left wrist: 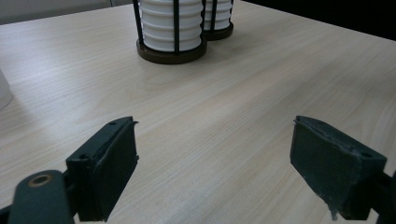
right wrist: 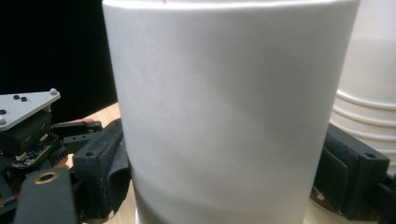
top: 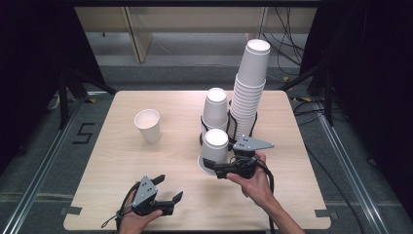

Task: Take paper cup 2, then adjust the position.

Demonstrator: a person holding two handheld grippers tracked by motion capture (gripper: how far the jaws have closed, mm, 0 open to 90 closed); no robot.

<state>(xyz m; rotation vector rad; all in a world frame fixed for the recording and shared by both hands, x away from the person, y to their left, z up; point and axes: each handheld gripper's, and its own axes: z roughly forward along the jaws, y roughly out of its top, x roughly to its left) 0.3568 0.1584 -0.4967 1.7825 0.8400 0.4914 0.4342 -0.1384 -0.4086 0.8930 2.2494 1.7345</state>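
Note:
A white paper cup [top: 215, 146] is upside down, just in front of the two cup holders, with my right gripper [top: 214, 165] shut on its lower part. In the right gripper view the cup [right wrist: 224, 102] sits between both jaws, which press its sides. My left gripper [top: 169, 186] rests near the table's front edge, open and holding nothing. In its own view the left gripper [left wrist: 215, 140] has bare wood between its jaws. Another white cup [top: 147, 125] stands upright, alone, at the left of the table.
Two black wire holders stand mid-table: one with a short stack of inverted cups [top: 215, 108], one with a tall leaning stack [top: 251, 87]. Both bases [left wrist: 170, 49] lie ahead of the left gripper. The wooden table [top: 122, 161] has free room at its left and front.

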